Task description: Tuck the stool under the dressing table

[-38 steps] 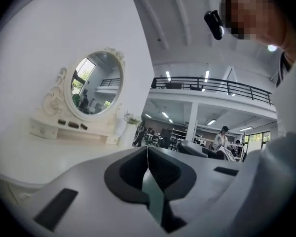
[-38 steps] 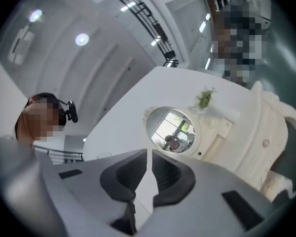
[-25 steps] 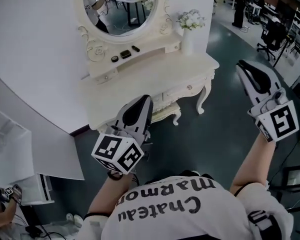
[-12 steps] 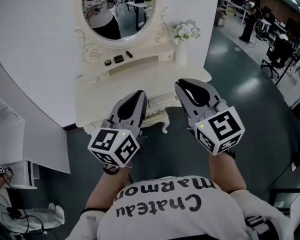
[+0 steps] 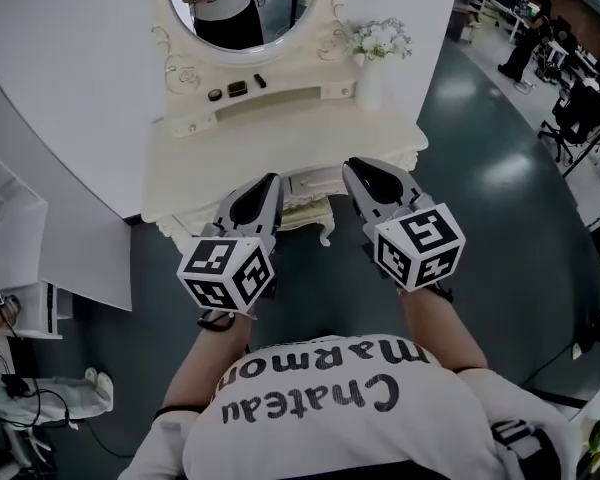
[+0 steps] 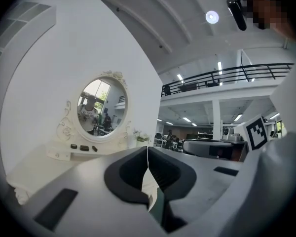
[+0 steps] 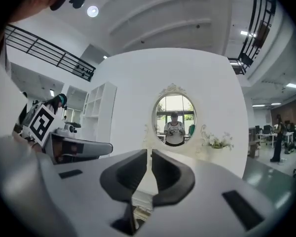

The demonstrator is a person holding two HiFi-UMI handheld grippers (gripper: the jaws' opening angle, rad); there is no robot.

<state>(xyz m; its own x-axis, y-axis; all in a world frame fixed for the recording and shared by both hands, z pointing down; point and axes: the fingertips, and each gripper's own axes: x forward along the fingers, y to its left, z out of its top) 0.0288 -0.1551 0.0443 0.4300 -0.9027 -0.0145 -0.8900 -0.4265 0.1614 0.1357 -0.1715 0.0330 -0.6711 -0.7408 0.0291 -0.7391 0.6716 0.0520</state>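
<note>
asking: where does the stool (image 5: 310, 216) lie from each hand-held gripper?

answering: ahead of and below both, in the gap between them. it sits low against the front of the desk (image 5: 230, 168). only its pale front edge and one curled leg show, so i can't tell how far under it already is.

asking: which one is nearer?

answering: neither by much. the left hand-held gripper (image 5: 267, 180) and the right hand-held gripper (image 5: 358, 168) flank it side by side, and the curled leg lies a little toward the right one. its long side seems to run across, along the desk's front edge, so i'd judge the push goes straight away from both.

asking: are they holding anything?

answering: no. both have their jaws closed together with nothing between them.

asking: any containers?

answering: beyond the right hand-held gripper, a white vase (image 5: 370, 86) holds white flowers (image 5: 380, 38). beyond the left one, a few small dark things (image 5: 237, 88) lie on the shelf under the mirror (image 5: 242, 8).
</note>
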